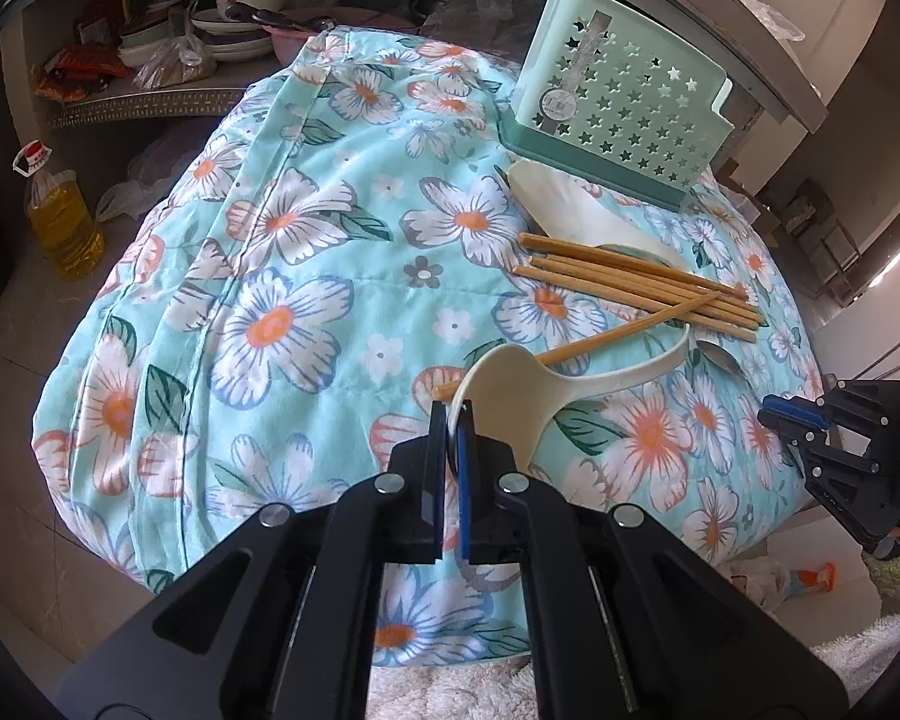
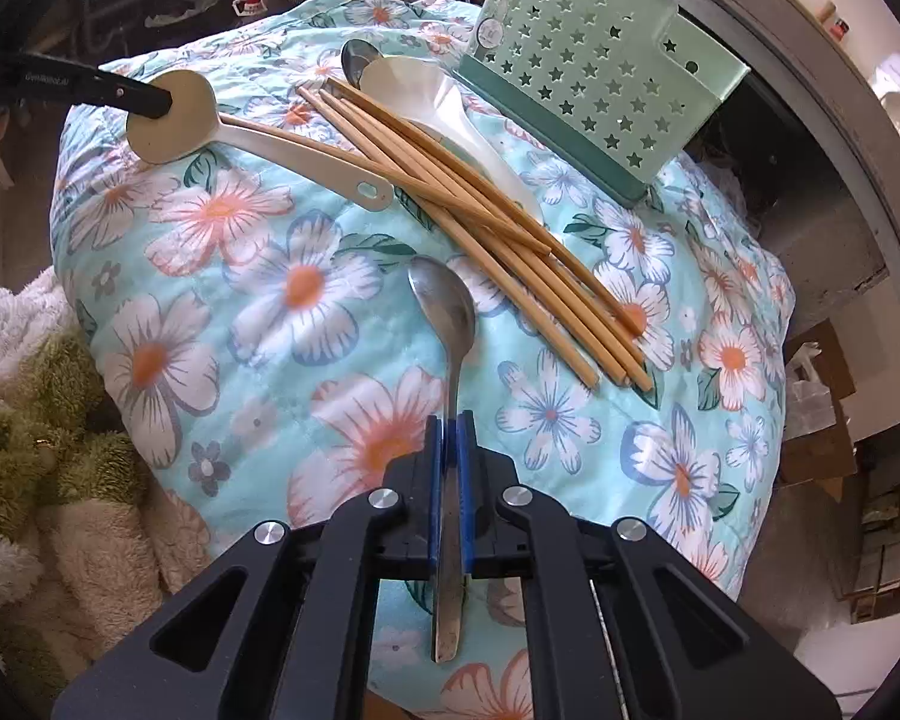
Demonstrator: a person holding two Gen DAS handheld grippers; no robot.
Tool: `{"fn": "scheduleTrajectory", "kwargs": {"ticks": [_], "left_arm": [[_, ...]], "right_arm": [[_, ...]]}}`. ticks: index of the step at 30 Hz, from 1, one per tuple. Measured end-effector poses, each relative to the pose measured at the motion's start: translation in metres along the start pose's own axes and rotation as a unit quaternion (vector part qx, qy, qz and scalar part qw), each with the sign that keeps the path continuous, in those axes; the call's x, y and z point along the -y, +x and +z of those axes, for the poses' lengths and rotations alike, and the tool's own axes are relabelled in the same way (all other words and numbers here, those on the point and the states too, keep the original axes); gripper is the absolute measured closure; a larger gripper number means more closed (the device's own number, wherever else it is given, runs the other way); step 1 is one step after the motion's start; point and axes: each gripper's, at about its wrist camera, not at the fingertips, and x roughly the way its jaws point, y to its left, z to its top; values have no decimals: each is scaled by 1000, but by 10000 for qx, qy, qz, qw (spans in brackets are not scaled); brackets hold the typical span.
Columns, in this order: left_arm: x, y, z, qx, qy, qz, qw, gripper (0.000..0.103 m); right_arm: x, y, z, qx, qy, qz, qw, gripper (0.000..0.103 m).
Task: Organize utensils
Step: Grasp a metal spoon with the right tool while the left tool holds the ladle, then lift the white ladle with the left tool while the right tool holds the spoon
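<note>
pinching the metal spoon (image 2: 447, 324) by its handle in my right fingers (image 2: 449, 420), left fingers (image 1: 450, 414) clamped on the cream ladle (image 1: 528, 390), both in front of the green holder (image 2: 576, 72); lifting either could snag the chopsticks (image 2: 486, 216) and scatter them.

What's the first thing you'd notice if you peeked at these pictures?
The bright flowery blue quilt fills both views. On it lies a fan of wooden chopsticks, with a mint star-holed basket tipped behind. The right gripper pinches a metal spoon; the left gripper pinches a cream spoon.
</note>
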Motion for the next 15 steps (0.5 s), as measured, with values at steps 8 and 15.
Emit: {"fn": "scheduleTrajectory", "kwargs": {"ticks": [8, 15], "left_arm": [[-1, 1, -1, -38, -131, -73, 9999, 101], [-2, 4, -3, -84, -297, -169, 9994, 101]], "right_arm": [[-10, 10, 22, 404, 91, -201, 9989, 70], [-30, 25, 35, 575, -337, -1114, 9915, 71]]}}
